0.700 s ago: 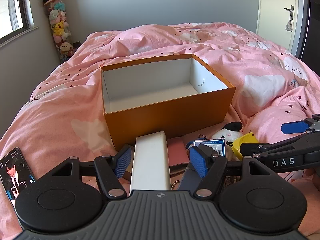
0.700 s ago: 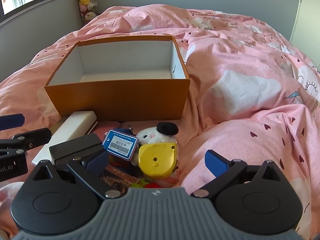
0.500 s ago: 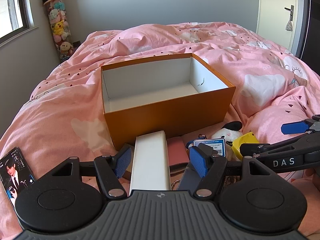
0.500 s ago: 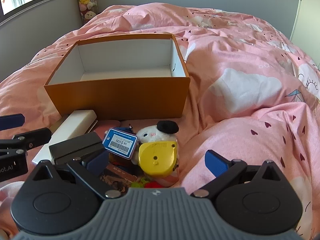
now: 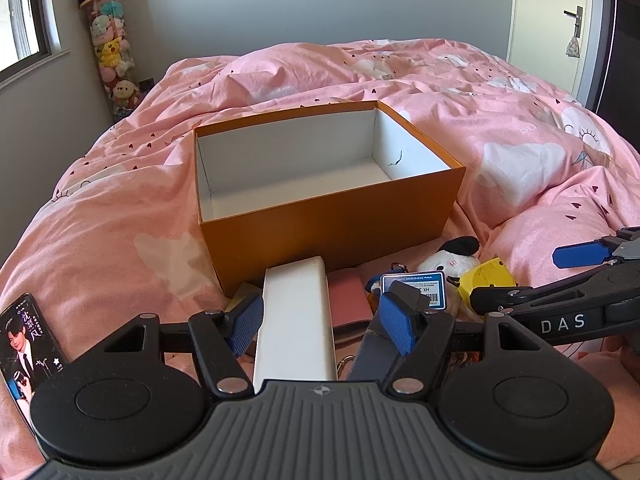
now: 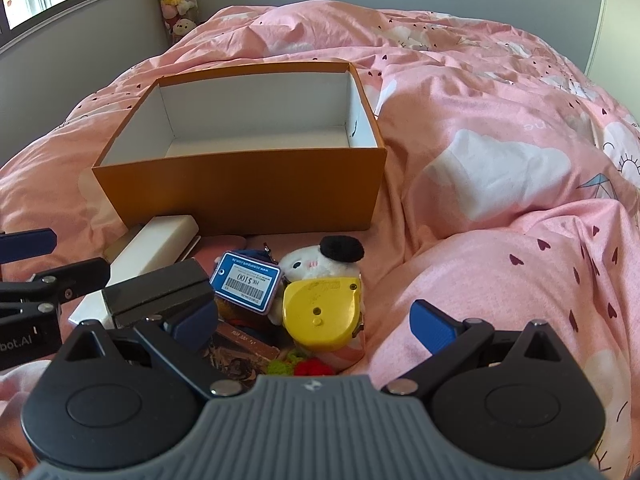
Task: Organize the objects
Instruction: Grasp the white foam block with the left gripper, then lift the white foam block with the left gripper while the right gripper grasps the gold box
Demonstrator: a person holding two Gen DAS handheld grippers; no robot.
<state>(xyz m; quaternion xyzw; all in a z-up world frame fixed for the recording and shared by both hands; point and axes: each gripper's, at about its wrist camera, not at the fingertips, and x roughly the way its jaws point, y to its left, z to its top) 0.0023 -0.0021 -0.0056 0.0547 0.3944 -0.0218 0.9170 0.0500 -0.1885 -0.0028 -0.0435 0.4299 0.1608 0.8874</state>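
Note:
An open orange box (image 5: 332, 220) with a bare white inside stands on the pink bed; it also shows in the right wrist view (image 6: 240, 196). In front of it lies a pile: a long white case (image 5: 296, 320), a pink wallet (image 5: 346, 300), a blue price tag (image 6: 247, 282), a small plush (image 6: 320, 258), a yellow tape measure (image 6: 320, 312) and a black block (image 6: 160, 292). My left gripper (image 5: 322, 320) is open, its fingers on either side of the white case. My right gripper (image 6: 314, 322) is open, low over the tape measure.
A phone (image 5: 26, 344) with a man's picture lies on the bed at the left. The pink duvet (image 6: 500, 160) rises in folds to the right. A column of plush toys (image 5: 108, 48) stands in the far left corner. A door (image 5: 548, 20) is at the far right.
Both views have shifted only slightly; the right gripper has crept a little closer over the pile. Nothing was taken hold of or let go.

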